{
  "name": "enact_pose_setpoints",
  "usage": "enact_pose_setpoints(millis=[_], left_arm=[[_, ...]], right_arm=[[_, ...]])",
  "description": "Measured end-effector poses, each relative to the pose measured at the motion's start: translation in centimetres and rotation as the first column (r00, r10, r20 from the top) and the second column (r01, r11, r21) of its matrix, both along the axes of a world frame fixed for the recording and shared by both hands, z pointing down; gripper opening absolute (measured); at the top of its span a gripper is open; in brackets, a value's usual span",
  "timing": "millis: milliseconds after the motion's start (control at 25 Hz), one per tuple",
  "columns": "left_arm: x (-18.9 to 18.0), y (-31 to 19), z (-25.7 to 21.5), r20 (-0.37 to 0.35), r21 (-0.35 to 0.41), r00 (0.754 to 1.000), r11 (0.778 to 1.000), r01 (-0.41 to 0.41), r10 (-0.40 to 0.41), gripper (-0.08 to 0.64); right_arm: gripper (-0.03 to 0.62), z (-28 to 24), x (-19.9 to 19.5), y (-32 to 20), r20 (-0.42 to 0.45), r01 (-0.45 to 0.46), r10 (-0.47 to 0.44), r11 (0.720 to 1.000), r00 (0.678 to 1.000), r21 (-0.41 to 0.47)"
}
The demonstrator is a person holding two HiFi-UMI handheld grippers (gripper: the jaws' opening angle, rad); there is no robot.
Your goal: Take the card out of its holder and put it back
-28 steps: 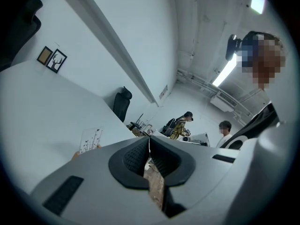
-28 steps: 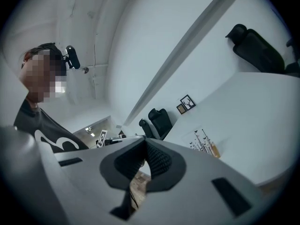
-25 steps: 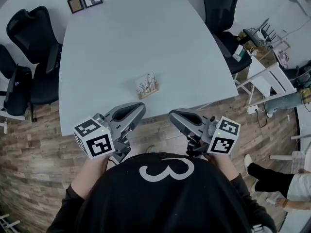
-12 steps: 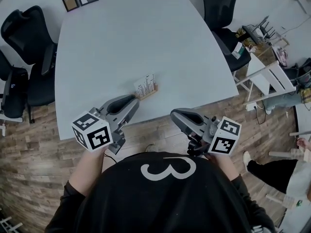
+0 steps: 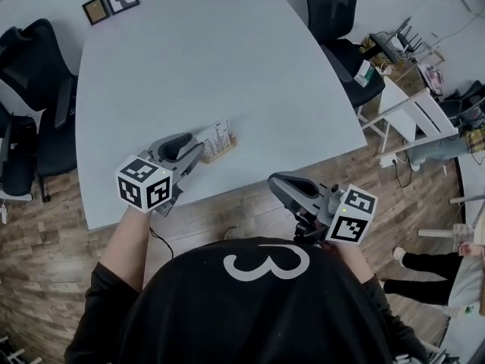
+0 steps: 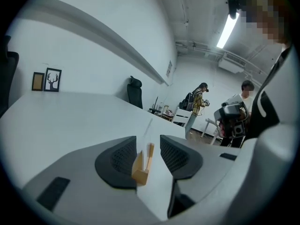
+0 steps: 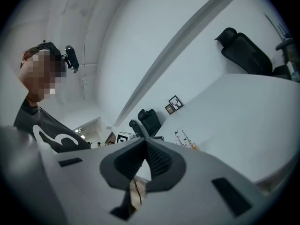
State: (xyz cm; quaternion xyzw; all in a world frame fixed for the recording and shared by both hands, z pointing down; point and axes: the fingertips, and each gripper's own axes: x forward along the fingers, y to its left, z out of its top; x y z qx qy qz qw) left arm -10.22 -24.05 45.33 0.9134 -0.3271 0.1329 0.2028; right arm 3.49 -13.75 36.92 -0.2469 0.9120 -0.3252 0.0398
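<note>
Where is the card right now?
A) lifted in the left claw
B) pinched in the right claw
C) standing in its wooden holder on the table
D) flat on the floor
C: the card stands in the wooden holder on the table, and the left claw, jaws opening, lines up on it without gripping.

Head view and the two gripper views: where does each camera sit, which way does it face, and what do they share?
Head view: on the person's head, looking steeply down at the table; shows the person's black shirt, left gripper and right gripper.
Left gripper view: rides the left gripper, looking across the table; its opening jaws frame the wooden card holder.
Right gripper view: rides the right gripper, off the table's edge, looking across it; jaws together, black shirt at left.
Shared: all three show the card holder.
</note>
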Motion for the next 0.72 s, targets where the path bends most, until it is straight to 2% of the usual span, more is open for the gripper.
enact_pose_setpoints(millis=[240,320,520,720], left_arm=[[1.2,-0.8,2.0,0.015,-0.026,0.998,0.998,-0.058,0.058,0.149],[1.7,-0.9,2.1,0.023,-0.018,0.997,0.997,-0.076,0.077,0.12],[1.7,-1.5,2.3,0.046,0.002,0.996,0.997,-0.072,0.072,0.052],[1.6,-1.5,2.2,0.073,0.031,0.994,0.996,-0.08,0.078,0.035]], right_arm=[[0.006,0.1,1.4,-0.2,-0.006,-0.037,0.037,0.999,0.999,-0.005],[0.006,0.0,2.0,-0.3,-0.007,-0.049,0.049,0.999,0.999,-0.005],[0.006,0.2,2.5,-0.2,-0.01,-0.061,0.061,0.998,0.998,-0.011],[0.006,0.6,2.7,-0.3,-0.01,-0.079,0.079,0.997,0.997,-0.022]])
